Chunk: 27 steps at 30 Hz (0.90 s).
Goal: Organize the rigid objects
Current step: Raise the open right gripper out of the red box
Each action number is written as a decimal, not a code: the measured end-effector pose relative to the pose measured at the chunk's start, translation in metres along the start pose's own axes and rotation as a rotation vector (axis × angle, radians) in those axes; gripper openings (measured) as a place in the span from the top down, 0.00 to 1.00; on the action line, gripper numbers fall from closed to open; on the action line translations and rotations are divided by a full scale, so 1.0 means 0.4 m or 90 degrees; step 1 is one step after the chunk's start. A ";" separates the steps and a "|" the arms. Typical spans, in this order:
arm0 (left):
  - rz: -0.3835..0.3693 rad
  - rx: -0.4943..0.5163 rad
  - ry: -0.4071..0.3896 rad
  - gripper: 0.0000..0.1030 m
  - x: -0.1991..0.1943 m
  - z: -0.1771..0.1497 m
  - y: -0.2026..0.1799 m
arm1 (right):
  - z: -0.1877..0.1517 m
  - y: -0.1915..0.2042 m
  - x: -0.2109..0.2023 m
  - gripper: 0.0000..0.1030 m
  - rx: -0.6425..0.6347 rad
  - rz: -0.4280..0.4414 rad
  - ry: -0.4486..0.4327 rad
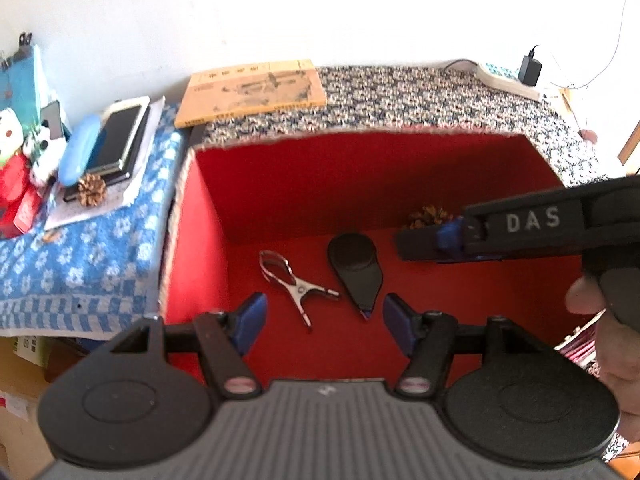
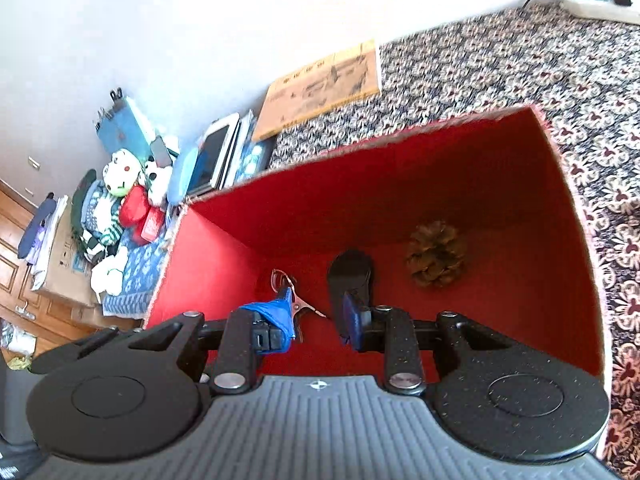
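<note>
A red-lined box (image 1: pixel 280 188) stands open on the patterned cover. On its floor lie a metal clip (image 1: pixel 298 284), a black teardrop-shaped object (image 1: pixel 356 270) and a pine cone (image 1: pixel 428 216). The same clip (image 2: pixel 298 300), black object (image 2: pixel 352 276) and pine cone (image 2: pixel 436 256) show in the right wrist view. My left gripper (image 1: pixel 324 324) is open and empty above the box's near edge. My right gripper (image 2: pixel 318 322) is open and empty inside the box; it also reaches in from the right in the left wrist view (image 1: pixel 432 240). A second pine cone (image 1: pixel 92 190) sits outside on the left.
A yellow booklet (image 1: pixel 252 92) lies behind the box. Left of the box, on a blue flowered towel (image 1: pixel 80 256), are phones (image 1: pixel 120 136), a blue case (image 1: pixel 78 150) and plush toys (image 1: pixel 24 148). A charger (image 1: pixel 530 70) sits on a power strip at the back right.
</note>
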<state>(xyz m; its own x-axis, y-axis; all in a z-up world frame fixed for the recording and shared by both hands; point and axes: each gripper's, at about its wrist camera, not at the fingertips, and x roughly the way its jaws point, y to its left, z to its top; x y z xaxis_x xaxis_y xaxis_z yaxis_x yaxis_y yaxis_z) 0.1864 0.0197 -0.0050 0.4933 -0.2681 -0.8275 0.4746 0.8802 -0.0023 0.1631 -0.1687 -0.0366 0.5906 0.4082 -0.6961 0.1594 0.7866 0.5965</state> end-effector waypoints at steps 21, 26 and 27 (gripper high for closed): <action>0.042 0.012 -0.053 0.31 -0.176 -0.016 -0.024 | -0.102 0.086 -0.149 0.89 -0.048 -0.022 -0.121; 0.047 0.012 -0.061 0.30 -0.212 -0.037 -0.025 | -0.130 0.110 -0.173 0.89 -0.060 -0.030 -0.126; 0.047 0.011 -0.061 0.29 -0.218 -0.043 -0.025 | -0.135 0.115 -0.177 0.89 -0.065 -0.032 -0.125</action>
<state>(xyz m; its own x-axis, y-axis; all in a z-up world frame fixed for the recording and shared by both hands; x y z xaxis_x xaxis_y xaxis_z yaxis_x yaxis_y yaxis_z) 0.1260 0.0408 0.0577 0.5942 -0.2399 -0.7677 0.4465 0.8923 0.0668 0.0859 -0.1364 0.0187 0.7286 0.2771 -0.6264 0.1179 0.8502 0.5132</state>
